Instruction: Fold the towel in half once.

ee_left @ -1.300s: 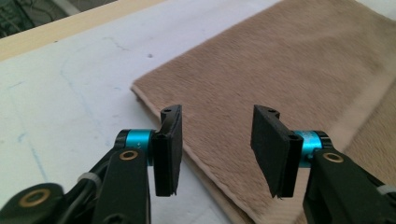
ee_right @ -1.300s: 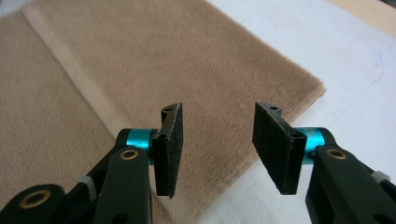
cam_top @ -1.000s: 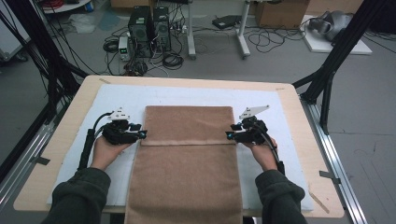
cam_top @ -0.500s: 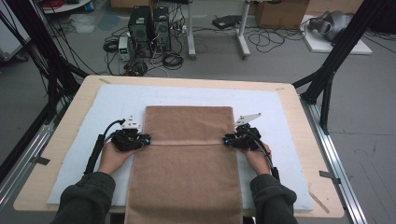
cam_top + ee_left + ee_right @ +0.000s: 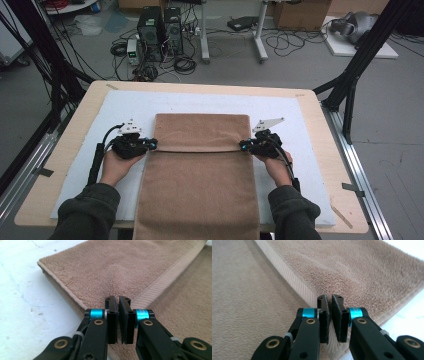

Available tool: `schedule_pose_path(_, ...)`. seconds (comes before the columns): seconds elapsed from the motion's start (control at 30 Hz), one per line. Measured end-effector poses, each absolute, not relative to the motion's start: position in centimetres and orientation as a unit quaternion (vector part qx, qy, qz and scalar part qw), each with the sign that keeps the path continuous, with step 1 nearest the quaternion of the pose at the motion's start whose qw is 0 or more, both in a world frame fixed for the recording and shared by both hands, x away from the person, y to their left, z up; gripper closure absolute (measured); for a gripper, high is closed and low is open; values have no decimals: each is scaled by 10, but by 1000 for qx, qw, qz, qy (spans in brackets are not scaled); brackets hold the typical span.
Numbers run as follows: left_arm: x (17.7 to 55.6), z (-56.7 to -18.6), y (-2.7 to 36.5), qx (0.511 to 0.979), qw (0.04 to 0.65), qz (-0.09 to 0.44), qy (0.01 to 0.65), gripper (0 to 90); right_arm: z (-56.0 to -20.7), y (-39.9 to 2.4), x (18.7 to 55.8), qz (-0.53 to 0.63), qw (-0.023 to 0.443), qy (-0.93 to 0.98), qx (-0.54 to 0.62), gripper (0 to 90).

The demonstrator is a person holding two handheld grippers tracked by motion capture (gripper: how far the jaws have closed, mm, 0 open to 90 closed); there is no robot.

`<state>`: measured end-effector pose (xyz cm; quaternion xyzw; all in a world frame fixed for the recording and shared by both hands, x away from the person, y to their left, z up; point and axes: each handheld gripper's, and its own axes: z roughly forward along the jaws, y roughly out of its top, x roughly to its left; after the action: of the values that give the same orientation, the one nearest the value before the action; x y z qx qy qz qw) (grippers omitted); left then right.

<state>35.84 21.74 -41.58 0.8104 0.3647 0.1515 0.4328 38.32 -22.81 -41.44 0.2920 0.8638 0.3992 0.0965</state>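
A brown towel point(image 5: 200, 175) lies down the middle of the white mat point(image 5: 300, 115), its far end folded back so the hem band crosses between the hands. This looks like a fold being set down. The left gripper point(image 5: 150, 144) and right gripper point(image 5: 243, 145) each pinch a corner of the folded flap, jaws nearly closed on the hem point(image 5: 160, 285). Next, seemingly, release and withdraw. Since a second ago both hands have drawn slightly toward the person.
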Motion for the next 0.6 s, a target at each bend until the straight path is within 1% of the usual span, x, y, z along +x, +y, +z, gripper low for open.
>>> schedule_pose_path(0.13, 352, -412, 220, 816, 431, 138, 360, 851, -407, -228, 377, 405, 84, 866, 281, 843)
schedule_pose_path(0.3, 337, -407, 221, 821, 431, 148, 343, 850, -402, -229, 361, 411, 73, 869, 264, 843)
schedule_pose_path(0.4, 325, -410, 223, 824, 432, 142, 339, 849, -400, -231, 351, 418, 64, 868, 259, 843)
schedule_pose_path(0.6, 301, -414, 226, 821, 440, 152, 330, 849, -399, -232, 330, 424, 60, 870, 243, 842)
